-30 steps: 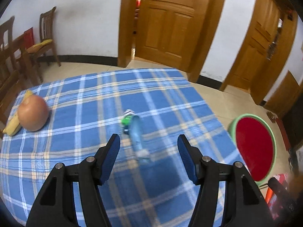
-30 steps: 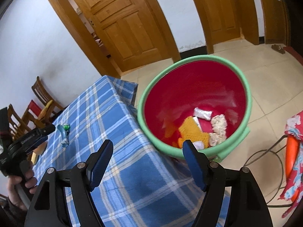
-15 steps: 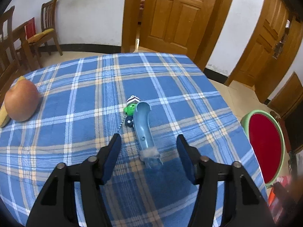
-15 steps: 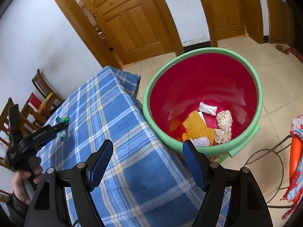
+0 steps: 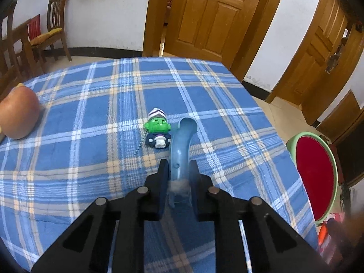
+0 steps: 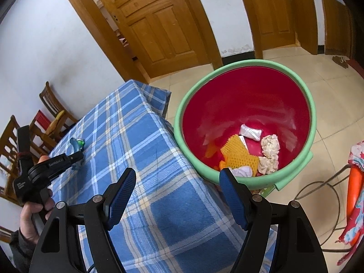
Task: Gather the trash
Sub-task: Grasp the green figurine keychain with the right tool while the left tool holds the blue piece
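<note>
A curved pale-blue plastic piece (image 5: 182, 141) with fluff at its near end lies on the blue plaid tablecloth (image 5: 91, 104). My left gripper (image 5: 178, 166) is shut on its near end, both pads pressing its sides. In the right wrist view the left gripper (image 6: 77, 157) and the blue piece (image 6: 74, 142) sit at the table's far left. A red bin with a green rim (image 6: 245, 64) stands on the floor by the table's edge and holds an orange foam net (image 6: 238, 157) and crumpled paper (image 6: 269, 145). My right gripper (image 6: 177, 173) hangs open and empty above the table edge beside the bin.
A small green-faced toy figure (image 5: 157, 129) on a bead chain lies just left of the blue piece. An apple (image 5: 18, 113) rests at the table's left edge. Wooden chairs (image 5: 52, 31) stand by the wall and wooden doors (image 5: 204, 16) behind. The bin (image 5: 290, 143) is right of the table.
My left gripper came down over the blue piece and its jaws closed on the near end. The right gripper stayed open and nearly still above the bin's side.
</note>
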`<state>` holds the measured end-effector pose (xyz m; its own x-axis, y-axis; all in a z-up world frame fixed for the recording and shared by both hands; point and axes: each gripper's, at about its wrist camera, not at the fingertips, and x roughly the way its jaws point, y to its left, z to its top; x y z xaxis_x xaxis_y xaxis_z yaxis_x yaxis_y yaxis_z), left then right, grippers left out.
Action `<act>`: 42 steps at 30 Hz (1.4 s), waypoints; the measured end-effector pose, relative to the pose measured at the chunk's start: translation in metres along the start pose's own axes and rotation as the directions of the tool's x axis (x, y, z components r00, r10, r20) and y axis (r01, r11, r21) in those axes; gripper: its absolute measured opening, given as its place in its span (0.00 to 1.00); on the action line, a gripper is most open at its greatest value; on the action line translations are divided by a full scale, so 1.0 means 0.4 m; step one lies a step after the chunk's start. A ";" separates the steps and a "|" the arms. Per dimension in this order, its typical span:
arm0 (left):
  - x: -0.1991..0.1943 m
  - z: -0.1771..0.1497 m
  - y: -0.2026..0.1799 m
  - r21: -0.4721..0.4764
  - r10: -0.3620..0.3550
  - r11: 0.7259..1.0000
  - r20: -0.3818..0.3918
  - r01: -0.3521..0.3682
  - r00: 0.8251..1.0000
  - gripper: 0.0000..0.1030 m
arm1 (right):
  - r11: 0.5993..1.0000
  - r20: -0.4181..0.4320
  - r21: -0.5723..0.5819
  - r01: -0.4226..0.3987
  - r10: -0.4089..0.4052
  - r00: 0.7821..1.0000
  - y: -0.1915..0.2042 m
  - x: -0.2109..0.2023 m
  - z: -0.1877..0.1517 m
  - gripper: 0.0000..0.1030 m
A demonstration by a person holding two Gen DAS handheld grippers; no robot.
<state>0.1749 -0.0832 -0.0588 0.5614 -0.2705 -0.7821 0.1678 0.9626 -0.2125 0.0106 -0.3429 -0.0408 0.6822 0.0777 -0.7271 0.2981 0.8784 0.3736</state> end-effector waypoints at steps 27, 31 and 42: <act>-0.139 0.020 0.246 -0.132 0.107 0.987 0.148 -0.087 0.983 0.17 | 0.936 -0.071 -0.329 -0.122 0.105 0.992 0.409 0.151 0.036 0.75; -0.135 0.014 0.269 -0.171 0.094 0.983 0.148 -0.068 0.985 0.17 | 0.923 -0.085 -0.366 -0.119 0.094 0.992 0.465 0.209 0.042 0.75; -0.126 0.002 0.265 -0.175 0.091 0.982 0.139 -0.067 0.986 0.17 | 0.888 -0.120 -0.447 -0.103 0.055 0.991 0.580 0.354 0.045 0.75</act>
<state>0.1649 0.0324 -0.0416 0.6817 -0.1803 -0.7091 -0.0140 0.9658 -0.2590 0.1884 -0.1366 -0.0469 0.6128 0.1818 -0.7691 -0.1044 0.9833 0.1493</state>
